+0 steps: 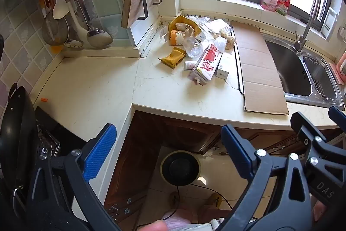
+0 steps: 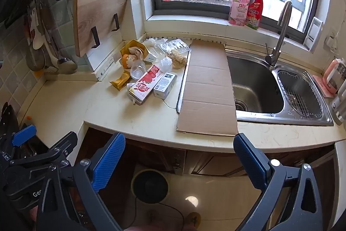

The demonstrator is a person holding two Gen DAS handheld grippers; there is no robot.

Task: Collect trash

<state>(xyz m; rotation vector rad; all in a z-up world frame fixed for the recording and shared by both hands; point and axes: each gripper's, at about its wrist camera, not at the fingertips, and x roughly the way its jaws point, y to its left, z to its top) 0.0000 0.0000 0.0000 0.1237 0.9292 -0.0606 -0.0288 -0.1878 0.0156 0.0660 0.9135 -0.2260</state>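
Note:
A heap of trash lies in the back corner of the cream counter [image 1: 90, 90]: a red and white carton [image 1: 206, 65] [image 2: 146, 84], a small white box [image 2: 165, 84], a yellow wrapper [image 1: 173, 56] [image 2: 120, 81], a clear plastic cup [image 1: 193, 49] [image 2: 138, 71], a yellow box [image 1: 182, 24] and crumpled plastic [image 2: 170, 46]. A round black bin [image 1: 180, 168] [image 2: 150, 186] stands on the floor below the counter. My left gripper [image 1: 168, 153] is open and empty, held in front of the counter edge above the bin. My right gripper [image 2: 179, 159] is open and empty, beside it.
A flat cardboard sheet [image 2: 207, 88] lies over the left end of the steel sink [image 2: 257, 83]. A faucet [image 2: 281, 31] and two spray bottles [image 2: 247, 5] stand by the window. A wooden cutting board [image 2: 99, 14] leans on the wall. A black pan [image 1: 15, 140] sits left.

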